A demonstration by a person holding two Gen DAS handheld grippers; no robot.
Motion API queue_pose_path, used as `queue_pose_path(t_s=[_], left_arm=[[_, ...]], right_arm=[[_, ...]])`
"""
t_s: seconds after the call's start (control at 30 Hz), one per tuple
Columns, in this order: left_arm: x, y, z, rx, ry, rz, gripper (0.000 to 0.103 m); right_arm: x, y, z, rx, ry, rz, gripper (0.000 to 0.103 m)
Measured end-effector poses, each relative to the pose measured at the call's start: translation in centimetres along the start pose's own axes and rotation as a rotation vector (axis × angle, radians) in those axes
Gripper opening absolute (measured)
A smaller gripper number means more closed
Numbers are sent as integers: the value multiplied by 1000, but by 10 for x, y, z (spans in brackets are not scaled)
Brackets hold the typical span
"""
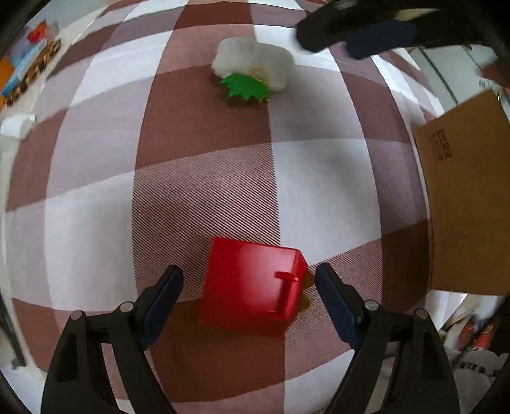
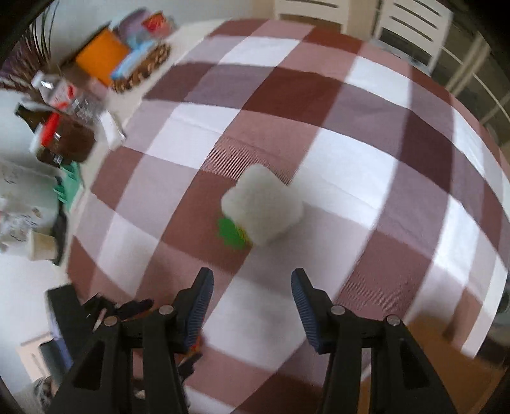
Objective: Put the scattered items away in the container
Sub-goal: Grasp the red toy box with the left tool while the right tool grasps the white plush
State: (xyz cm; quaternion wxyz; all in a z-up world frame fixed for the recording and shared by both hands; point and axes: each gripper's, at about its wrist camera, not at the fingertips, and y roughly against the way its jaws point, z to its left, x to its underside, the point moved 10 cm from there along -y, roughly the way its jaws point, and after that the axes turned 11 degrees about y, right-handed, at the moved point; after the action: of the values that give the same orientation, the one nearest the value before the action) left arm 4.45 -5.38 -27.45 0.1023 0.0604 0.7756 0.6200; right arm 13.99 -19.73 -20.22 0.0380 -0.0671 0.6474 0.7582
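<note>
A red plastic box (image 1: 253,286) lies on the checked tablecloth, between the open fingers of my left gripper (image 1: 248,283), which are apart from it on both sides. A white fluffy block (image 1: 255,62) with a green leaf-shaped piece (image 1: 244,87) under it lies farther off. A brown cardboard box (image 1: 468,197) stands at the right. My right gripper (image 2: 251,286) is open and empty, just short of the white block (image 2: 263,210) and the green piece (image 2: 231,232). The right gripper also shows in the left wrist view (image 1: 360,32), top right.
Clutter stands along the table's left side: an orange box (image 2: 100,59), a woven basket (image 2: 143,68), a bottle (image 2: 60,92), a brown jar (image 2: 63,140). White chairs (image 2: 411,19) stand beyond the far edge. The cardboard's corner (image 2: 446,360) shows at the lower right.
</note>
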Motion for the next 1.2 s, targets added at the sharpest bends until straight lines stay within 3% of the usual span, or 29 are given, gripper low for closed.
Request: queue_pose_path(t_s=[0.23,0.33,0.53,0.67,1.0,1.07,1.2], left_arm=[[-3,3,10,37,16,-33,74],[-3,7,16,55,42,-40,68],[0,11,23,80,72,-40,65],[4,14,24,80,78,-36,65],[6,40,28,75,94,-78,64],[7,46,28,79,150,-92,47],[16,50,27,79,157,-94,46]], right_arm=[[-31,-50,-5,107,147,79,54],[-36,-58,-7,130,184,87,68],[-32,-75,-9,92,163,108,74],[-29,-69,-11,77,116,75,67],[-19,-21,-11,0,9,-10,67],[-18,-5,-10,-5,1,-36,67],[-8,24,-9,-2,1,-89,67]])
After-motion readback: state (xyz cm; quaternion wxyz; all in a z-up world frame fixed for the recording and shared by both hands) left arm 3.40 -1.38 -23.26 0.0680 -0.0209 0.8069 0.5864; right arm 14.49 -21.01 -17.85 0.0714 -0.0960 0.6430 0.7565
